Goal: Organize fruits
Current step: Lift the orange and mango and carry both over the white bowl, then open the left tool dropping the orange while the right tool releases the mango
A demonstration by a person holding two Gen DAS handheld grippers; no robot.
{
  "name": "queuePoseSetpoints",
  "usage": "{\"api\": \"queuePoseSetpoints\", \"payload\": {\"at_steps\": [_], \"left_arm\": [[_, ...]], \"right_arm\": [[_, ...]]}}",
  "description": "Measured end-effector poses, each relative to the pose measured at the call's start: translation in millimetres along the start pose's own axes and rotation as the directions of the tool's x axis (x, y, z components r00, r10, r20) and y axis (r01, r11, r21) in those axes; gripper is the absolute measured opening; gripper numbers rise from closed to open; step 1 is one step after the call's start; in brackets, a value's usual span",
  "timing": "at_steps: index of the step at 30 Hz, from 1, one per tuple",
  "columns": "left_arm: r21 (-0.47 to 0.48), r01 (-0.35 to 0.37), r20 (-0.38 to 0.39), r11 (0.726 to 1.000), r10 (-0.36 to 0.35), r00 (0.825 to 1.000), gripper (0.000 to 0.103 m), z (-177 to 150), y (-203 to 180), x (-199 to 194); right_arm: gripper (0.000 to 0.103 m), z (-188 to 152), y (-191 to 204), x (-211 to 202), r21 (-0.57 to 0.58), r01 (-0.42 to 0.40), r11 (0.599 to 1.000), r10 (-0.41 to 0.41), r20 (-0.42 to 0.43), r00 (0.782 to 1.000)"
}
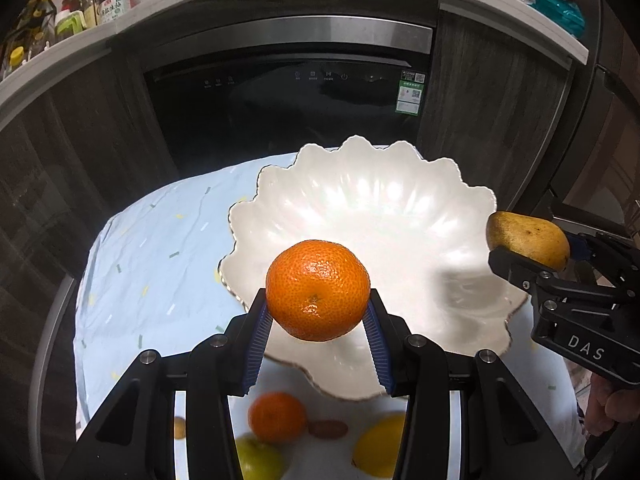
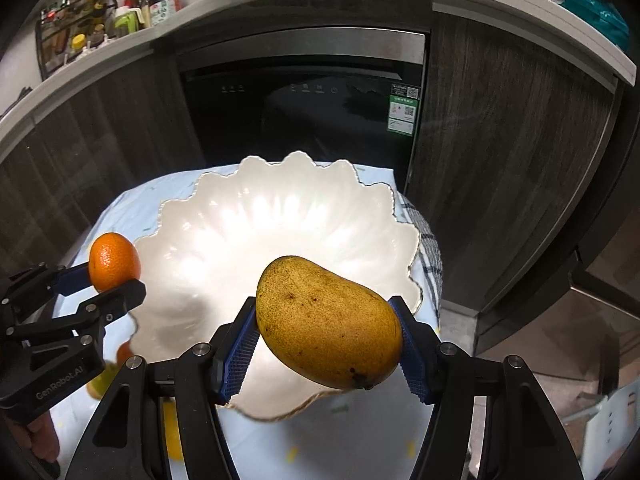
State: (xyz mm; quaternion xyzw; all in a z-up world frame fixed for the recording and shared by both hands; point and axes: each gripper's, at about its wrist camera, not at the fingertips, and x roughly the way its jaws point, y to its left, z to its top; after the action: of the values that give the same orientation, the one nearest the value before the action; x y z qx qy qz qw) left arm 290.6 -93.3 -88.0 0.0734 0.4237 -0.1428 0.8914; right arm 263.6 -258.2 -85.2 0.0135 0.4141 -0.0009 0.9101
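Left gripper (image 1: 318, 316): jaws pinch a round, pebble-skinned orange mandarin (image 1: 318, 290) across its middle, held in the air over the near rim of the white scalloped ceramic bowl (image 1: 400, 208). Right gripper (image 2: 326, 340): jaws pinch a speckled yellow-brown mango (image 2: 328, 322) across its belly, tilted, above the bowl's near right edge. Bowl is empty and sits on a pale blue cloth-covered surface (image 1: 160, 248).

More loose fruit lies below the left gripper: another orange mandarin (image 1: 277, 417), a green fruit (image 1: 259, 458), a yellow one (image 1: 380, 446).

Handling, judged: mandarin light, skin soft and grippy, bruises under hard squeeze. Mango heavier, smooth, apt to pivot; grip best at widest part. Bowl looks brittle, so lower fruit gently rather than drop it.
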Motion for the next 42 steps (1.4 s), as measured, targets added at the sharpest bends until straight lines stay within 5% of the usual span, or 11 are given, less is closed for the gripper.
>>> {"api": "queuePoseSetpoints", "payload": {"at_steps": [10,14,18,23,42], "left_arm": [[-0.017,0.007,-0.056,1.0,-0.008,0.998,0.047,6.5,5.7,26.9],[-0.008,-0.012,-0.032,1.0,0.011,0.999,0.072,7.9,3.7,22.8],[-0.006,-0.029,-0.025,1.0,0.029,0.999,0.076,9.2,4.1,18.0],[-0.038,-0.061,-0.009,0.997,0.061,0.998,0.087,6.9,10.7,6.4],[-0.079,-0.119,0.069,0.99,0.124,0.99,0.092,-11.7,35.7,-57.7]], "right_arm": [[0.065,5.2,-5.5,19.8,0.015,0.065,0.998,-0.064,-0.051,0.997],[0.068,4.0,-7.1,21.5,0.029,0.068,0.997,-0.066,-0.057,0.996],[0.086,7.3,-8.3,10.9,0.042,0.103,0.994,-0.103,-0.001,0.995],[0.087,10.3,-6.7,-1.2,0.052,0.112,0.992,-0.114,0.034,0.993],[0.087,1.4,26.4,-43.4,0.046,0.064,0.997,-0.068,0.087,0.994]]}}
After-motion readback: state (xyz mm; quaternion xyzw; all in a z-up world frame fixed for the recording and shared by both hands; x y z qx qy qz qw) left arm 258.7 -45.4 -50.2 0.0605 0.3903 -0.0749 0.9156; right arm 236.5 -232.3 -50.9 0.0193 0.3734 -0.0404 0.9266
